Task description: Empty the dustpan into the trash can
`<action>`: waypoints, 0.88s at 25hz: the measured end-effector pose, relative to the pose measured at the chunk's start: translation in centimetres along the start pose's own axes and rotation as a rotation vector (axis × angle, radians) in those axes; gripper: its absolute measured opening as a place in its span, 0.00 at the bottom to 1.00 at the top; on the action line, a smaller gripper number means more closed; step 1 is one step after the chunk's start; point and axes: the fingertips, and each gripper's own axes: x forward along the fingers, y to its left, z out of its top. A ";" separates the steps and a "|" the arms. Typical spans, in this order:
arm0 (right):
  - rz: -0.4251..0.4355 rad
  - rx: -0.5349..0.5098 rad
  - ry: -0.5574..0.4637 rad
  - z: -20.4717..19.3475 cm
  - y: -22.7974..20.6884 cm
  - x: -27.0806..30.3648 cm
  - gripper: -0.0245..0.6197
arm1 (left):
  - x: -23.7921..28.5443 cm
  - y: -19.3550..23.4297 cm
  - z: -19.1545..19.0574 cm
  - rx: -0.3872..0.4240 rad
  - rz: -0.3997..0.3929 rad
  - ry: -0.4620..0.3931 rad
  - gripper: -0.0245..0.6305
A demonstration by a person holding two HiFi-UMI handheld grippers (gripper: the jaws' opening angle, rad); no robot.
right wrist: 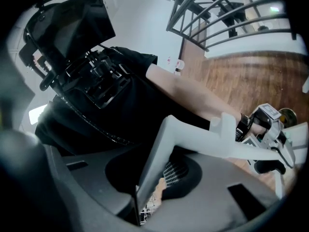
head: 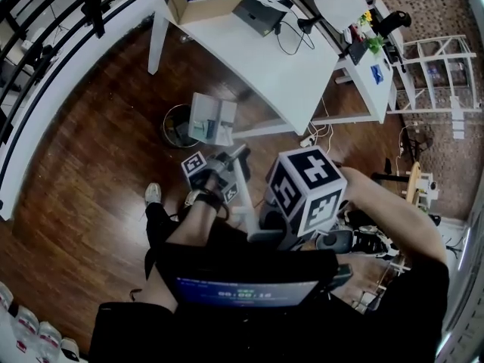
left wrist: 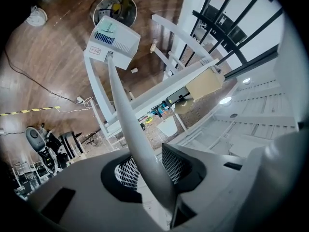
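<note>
White table point(head: 296, 76), cardboard box point(head: 198, 10) (open), wood floor point(head: 91, 172)

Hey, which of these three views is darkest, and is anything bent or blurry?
Right gripper view is darkest, filled by the person's black clothing; head view bends the white table edge, fisheye-style; left gripper view blurs the dustpan handle near the lens.

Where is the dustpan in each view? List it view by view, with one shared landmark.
Head view: dustpan at centre, right of the trash can.
Left gripper view: dustpan upper left, below the trash can.
Right gripper view: only its handle, lower centre to right edge.
Shared landmark: wooden floor.
</note>
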 end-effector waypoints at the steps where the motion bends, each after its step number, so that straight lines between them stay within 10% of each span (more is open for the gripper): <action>1: 0.003 0.001 0.005 0.2 0.0 0.0 0.15 | -0.1 -0.1 0.1 -0.003 -0.004 -0.003 0.21; 22: 0.052 0.020 0.126 1.2 -0.6 0.5 0.15 | -1.4 -1.0 1.5 -0.034 -0.072 -0.037 0.21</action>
